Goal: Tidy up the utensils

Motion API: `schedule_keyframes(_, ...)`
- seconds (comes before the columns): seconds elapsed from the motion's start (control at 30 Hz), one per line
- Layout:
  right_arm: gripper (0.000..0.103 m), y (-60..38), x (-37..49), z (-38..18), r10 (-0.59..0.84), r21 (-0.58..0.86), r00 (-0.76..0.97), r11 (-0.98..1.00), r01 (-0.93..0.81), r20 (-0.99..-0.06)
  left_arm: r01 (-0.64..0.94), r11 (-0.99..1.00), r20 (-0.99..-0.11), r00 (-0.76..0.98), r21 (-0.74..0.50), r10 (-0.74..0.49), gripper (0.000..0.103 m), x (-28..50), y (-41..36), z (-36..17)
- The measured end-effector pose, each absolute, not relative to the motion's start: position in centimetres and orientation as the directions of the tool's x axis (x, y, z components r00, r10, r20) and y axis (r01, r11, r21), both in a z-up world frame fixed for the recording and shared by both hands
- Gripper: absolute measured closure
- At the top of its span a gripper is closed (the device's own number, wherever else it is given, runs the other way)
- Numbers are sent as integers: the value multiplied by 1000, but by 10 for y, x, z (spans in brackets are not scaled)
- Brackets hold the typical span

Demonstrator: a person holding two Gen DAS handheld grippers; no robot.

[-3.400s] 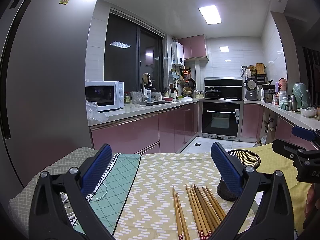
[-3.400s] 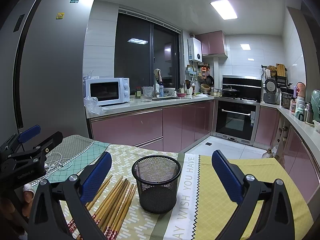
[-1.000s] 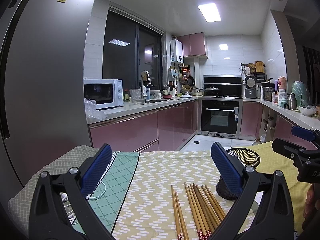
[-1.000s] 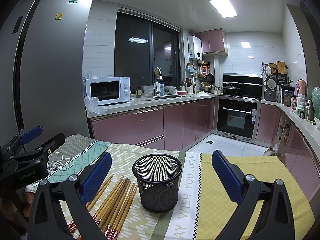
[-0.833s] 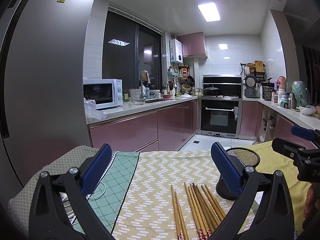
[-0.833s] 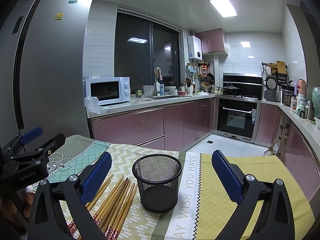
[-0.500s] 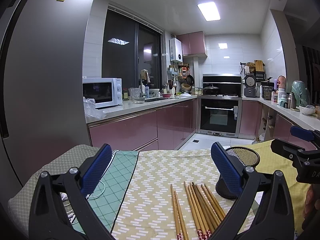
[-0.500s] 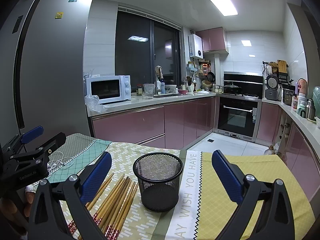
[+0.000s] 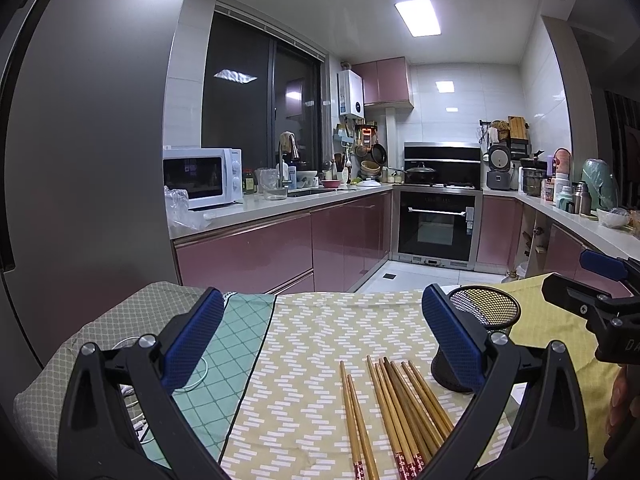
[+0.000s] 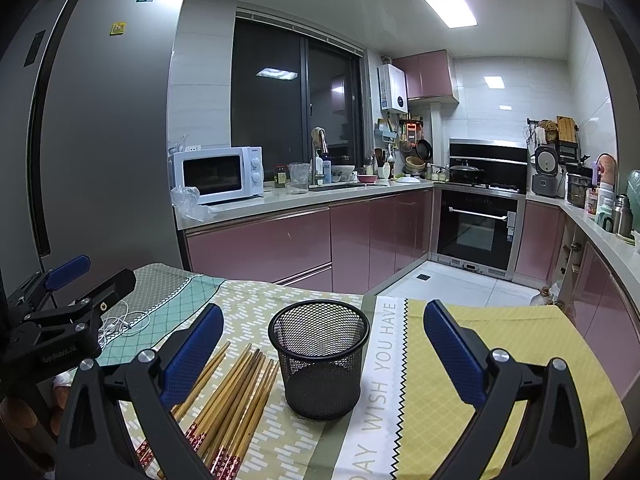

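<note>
On patchwork tablecloth [image 10: 500, 344]: chopsticks [image 10: 232, 392] beside mesh cup [image 10: 319, 358]; kitchen behind.

A table [image 10: 520, 344] covered with cloths: yellow on the right, zigzag cloth [image 9: 320, 344] in the middle, green checked cloth [image 9: 236, 344] on the left, grey at the far left corner. White strip with big letters [image 10: 380, 364] between yellow and zigzag. Black mesh cup [image 10: 319, 356] upright in the middle. Wooden chopsticks [image 10: 232, 392] flat in a bunch just left of the cup, red ends near. Two more chopsticks [image 9: 356, 420] a little apart on the left. White cable [image 10: 120, 324] on the green cloth.
</note>
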State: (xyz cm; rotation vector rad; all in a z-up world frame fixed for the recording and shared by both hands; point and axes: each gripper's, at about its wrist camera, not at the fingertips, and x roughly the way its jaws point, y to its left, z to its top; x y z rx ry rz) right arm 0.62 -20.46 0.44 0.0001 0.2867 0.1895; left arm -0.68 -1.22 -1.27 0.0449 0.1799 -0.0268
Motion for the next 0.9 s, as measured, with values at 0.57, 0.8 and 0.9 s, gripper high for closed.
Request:
schedule_keyframes(0.57,6,-196,11,-14,309,56,844,947,-317,-438,98,993,-354,933,68,-68,5,15,-6,-26)
schedule_keyframes(0.8,32,-170,22,-52,325,22,703,915,-404,-633,188,976,-546,832,107,-100,18,43,-9,-62)
schedule_keyframes(0.9,40,-163,34,-65,335,63,644,911,-407,-688,218,969,-598,794,115,-108,25,51,-15,-75)
